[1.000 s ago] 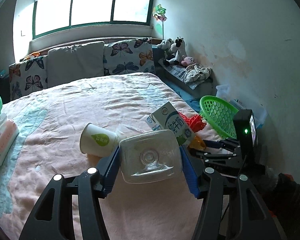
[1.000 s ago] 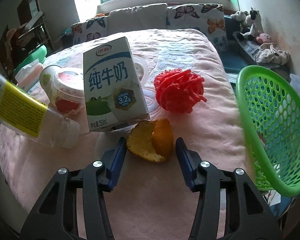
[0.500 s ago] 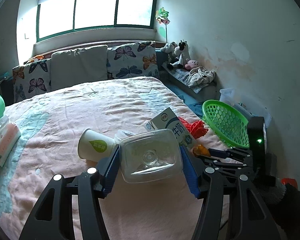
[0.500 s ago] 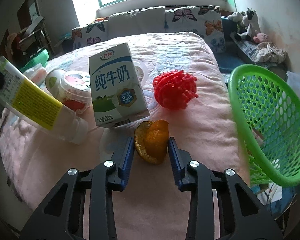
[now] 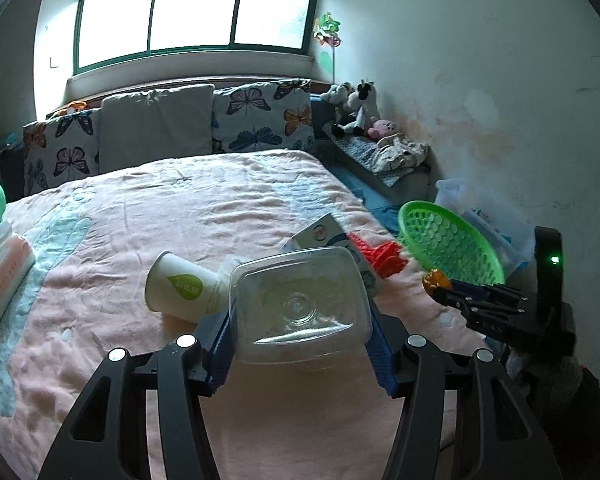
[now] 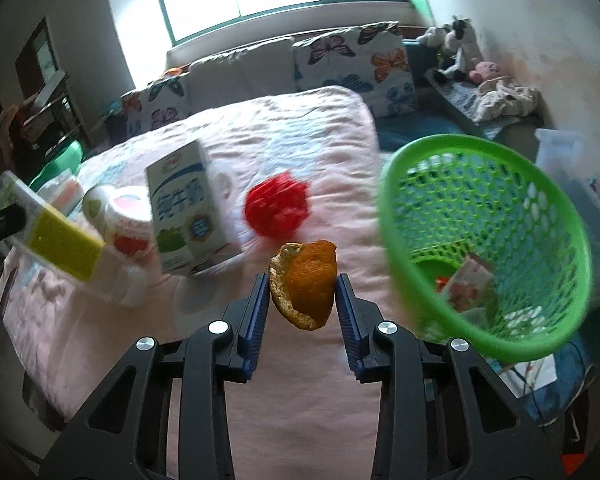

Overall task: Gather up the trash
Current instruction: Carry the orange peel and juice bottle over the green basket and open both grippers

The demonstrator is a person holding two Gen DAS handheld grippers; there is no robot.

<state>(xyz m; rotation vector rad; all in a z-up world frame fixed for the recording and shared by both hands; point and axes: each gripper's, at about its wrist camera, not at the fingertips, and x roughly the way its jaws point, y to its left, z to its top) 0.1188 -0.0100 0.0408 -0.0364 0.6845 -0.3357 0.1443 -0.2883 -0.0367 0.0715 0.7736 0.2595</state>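
Note:
My left gripper [image 5: 300, 340] is shut on a clear plastic bottle [image 5: 300, 304], seen bottom-first and held above the pink bed; its yellow label shows in the right wrist view [image 6: 64, 248]. My right gripper [image 6: 303, 300] is shut on an orange peel [image 6: 306, 284] and holds it lifted off the bed, just left of the green mesh basket [image 6: 480, 240]. It also shows in the left wrist view [image 5: 440, 286] beside the basket [image 5: 448, 244]. On the bed lie a milk carton [image 6: 188, 216], a red plastic ball [image 6: 278, 210], a paper cup [image 5: 180, 288] and a yogurt tub [image 6: 130, 220].
The basket holds some wrappers [image 6: 468, 284] and hangs off the bed's right edge. A tissue pack [image 5: 2, 268] lies at the bed's left side. Butterfly pillows [image 5: 260, 120] line the headboard. A side bench with plush toys [image 5: 360, 112] stands along the right wall.
My right gripper closed on the orange peel, lifted it off the bed and swung right toward the basket. My left gripper kept its hold on the bottle and rose a little.

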